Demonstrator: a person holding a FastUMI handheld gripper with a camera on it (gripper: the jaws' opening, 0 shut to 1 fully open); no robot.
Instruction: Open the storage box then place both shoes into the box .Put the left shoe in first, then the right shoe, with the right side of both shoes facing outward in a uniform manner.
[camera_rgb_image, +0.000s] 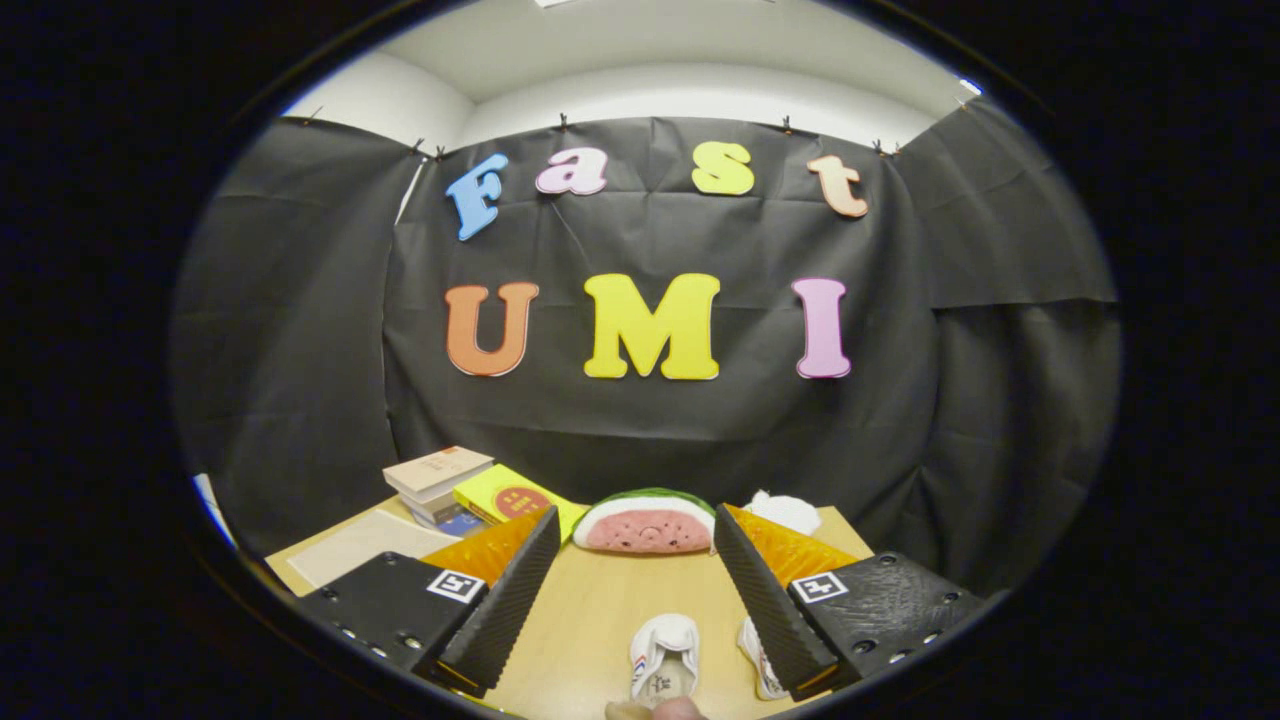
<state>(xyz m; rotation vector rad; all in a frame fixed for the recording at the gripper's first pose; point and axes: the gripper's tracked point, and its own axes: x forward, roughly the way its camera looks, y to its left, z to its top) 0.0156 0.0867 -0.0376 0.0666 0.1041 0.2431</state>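
Observation:
My gripper (640, 590) is open above the wooden table (600, 610), its two fingers spread wide with nothing between them. Low down between the fingers a small white shoe (664, 655) stands on the table, its opening toward me. A second white shoe (758, 660) lies just beside it, partly hidden behind the right finger (765, 610). The storage box is not among the things I can make out.
At the table's far edge lies a watermelon-slice plush (647, 522), with a white crumpled thing (785, 512) to its right. A stack of books (440, 480) and a yellow book (510, 500) sit at the back left, beside a pale sheet (365, 545).

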